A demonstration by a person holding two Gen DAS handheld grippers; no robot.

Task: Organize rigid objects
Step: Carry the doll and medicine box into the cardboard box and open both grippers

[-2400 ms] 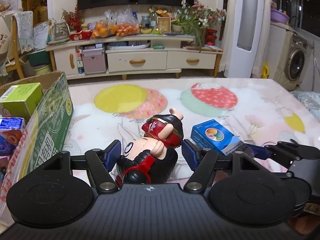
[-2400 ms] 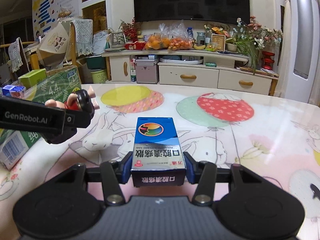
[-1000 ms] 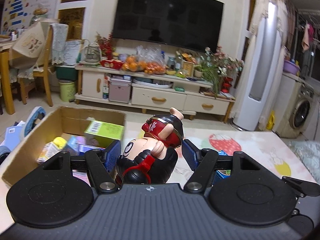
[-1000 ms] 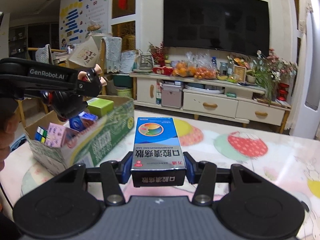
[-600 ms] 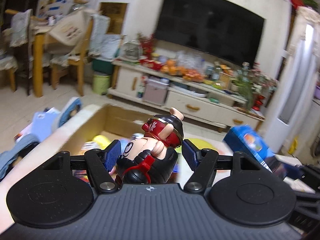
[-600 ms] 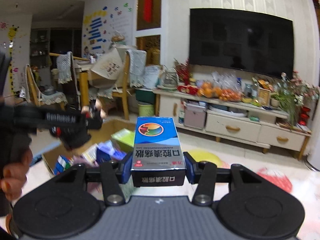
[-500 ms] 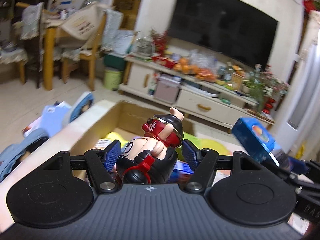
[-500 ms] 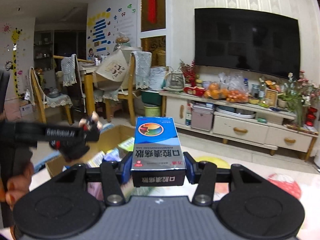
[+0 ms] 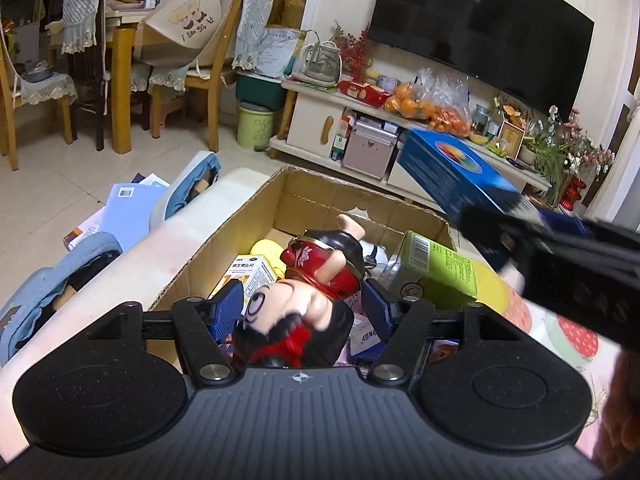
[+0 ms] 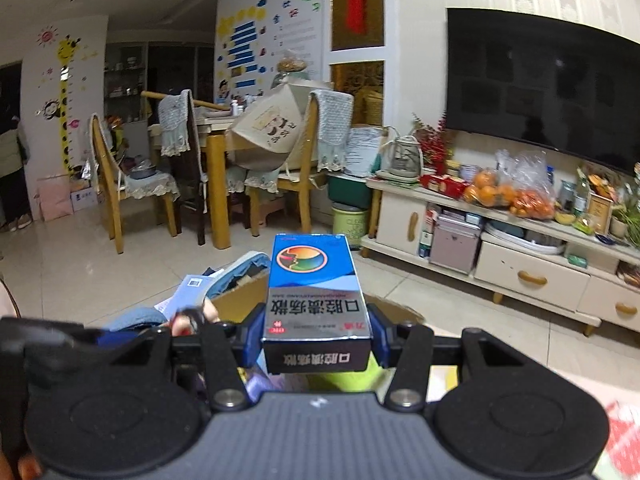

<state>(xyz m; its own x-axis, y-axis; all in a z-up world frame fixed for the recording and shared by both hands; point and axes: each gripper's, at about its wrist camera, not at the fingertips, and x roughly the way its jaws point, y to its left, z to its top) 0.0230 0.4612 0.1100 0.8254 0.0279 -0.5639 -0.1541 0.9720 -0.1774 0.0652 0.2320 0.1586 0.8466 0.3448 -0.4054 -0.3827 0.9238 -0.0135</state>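
My left gripper [image 9: 302, 310] is shut on a toy figurine [image 9: 308, 292] with a red headband and black body, held above an open cardboard box [image 9: 320, 196]. The box holds a green carton [image 9: 436, 268], a white and orange medicine box [image 9: 250, 276] and other small items. My right gripper [image 10: 316, 338] is shut on a blue medicine box [image 10: 314, 284], held high over the same cardboard box [image 10: 244, 292]. That blue box also shows in the left wrist view [image 9: 452, 172], up and to the right of the figurine.
The cardboard box stands at the left end of a table with a patterned cloth [image 9: 576, 336]. Beyond lie slippers and papers on the floor [image 9: 132, 208], dining chairs [image 10: 132, 184] and a TV cabinet [image 10: 520, 240] with fruit.
Both grippers rose from the table and swung left over the cardboard box, each keeping its object. The right gripper with the blue box now sits close on the left gripper's right.
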